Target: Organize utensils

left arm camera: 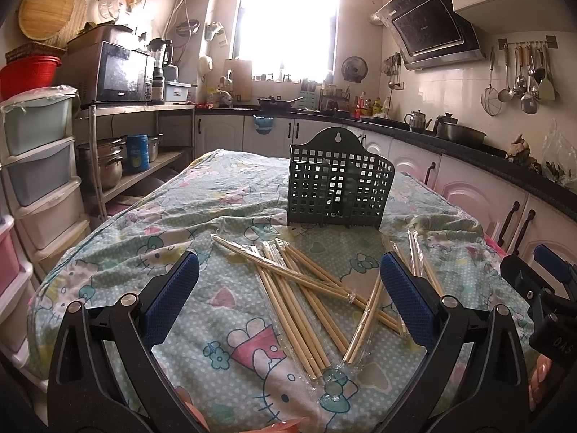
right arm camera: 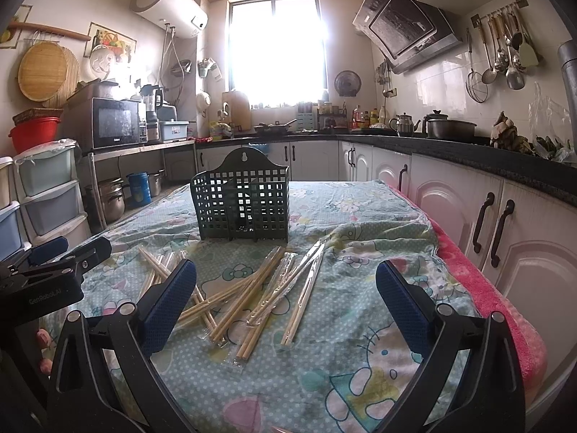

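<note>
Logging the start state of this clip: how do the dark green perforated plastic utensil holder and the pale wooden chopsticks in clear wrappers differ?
The dark green perforated plastic utensil holder stands upright; the pale wooden chopsticks in clear wrappers lie flat, crisscrossed. The holder is a single item that looks empty; the chopsticks are many. Both rest on the cartoon-print cloth, untouched by either gripper.

I count 1 green holder basket (left arm camera: pixel 339 180) on my table. Wrapped chopstick pairs (right arm camera: pixel 252 299): roughly 8, overlapping, exact count unclear. 2 grippers, mine: left gripper (left arm camera: pixel 288 296), right gripper (right arm camera: pixel 286 297). 1 patterned tablecloth (right arm camera: pixel 360 324).
</note>
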`<state>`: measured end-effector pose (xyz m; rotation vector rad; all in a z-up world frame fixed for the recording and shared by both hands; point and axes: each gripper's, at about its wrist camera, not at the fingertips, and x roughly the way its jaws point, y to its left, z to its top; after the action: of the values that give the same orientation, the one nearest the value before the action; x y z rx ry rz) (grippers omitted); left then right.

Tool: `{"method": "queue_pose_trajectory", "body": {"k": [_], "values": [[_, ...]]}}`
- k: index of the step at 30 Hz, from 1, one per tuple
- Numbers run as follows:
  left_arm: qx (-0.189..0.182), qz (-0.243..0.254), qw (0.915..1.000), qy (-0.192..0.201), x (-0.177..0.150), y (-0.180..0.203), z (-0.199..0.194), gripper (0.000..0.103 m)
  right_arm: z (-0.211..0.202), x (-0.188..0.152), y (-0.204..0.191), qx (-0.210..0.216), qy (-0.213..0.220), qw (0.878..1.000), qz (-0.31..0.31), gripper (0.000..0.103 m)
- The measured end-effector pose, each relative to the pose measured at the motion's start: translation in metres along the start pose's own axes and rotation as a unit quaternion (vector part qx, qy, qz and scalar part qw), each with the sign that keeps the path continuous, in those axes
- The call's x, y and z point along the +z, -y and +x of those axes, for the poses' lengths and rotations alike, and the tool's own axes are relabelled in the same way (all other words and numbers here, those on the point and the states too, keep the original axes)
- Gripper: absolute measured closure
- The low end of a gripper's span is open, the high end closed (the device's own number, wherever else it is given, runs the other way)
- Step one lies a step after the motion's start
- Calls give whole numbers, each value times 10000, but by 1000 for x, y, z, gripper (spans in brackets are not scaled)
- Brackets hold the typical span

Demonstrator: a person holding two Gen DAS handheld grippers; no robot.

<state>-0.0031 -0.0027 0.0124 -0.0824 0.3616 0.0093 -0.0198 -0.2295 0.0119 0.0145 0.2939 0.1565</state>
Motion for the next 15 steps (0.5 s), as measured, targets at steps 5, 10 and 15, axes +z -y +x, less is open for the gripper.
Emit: {"method": "queue_pose_trajectory", "body": {"k": [5,10,15], "values": [[-2,-7,10000,-9,0,-1,1,11,0,0,1,10,-11,10000,3,6],[-2,-9,10000,-11,-1,-2,2,11,0,-1,0,16,-28,10000,4,6],[48,-31,10000,-68,-3,-4,7,11,3,0,1,41,-60,10000,-8,6]]}}
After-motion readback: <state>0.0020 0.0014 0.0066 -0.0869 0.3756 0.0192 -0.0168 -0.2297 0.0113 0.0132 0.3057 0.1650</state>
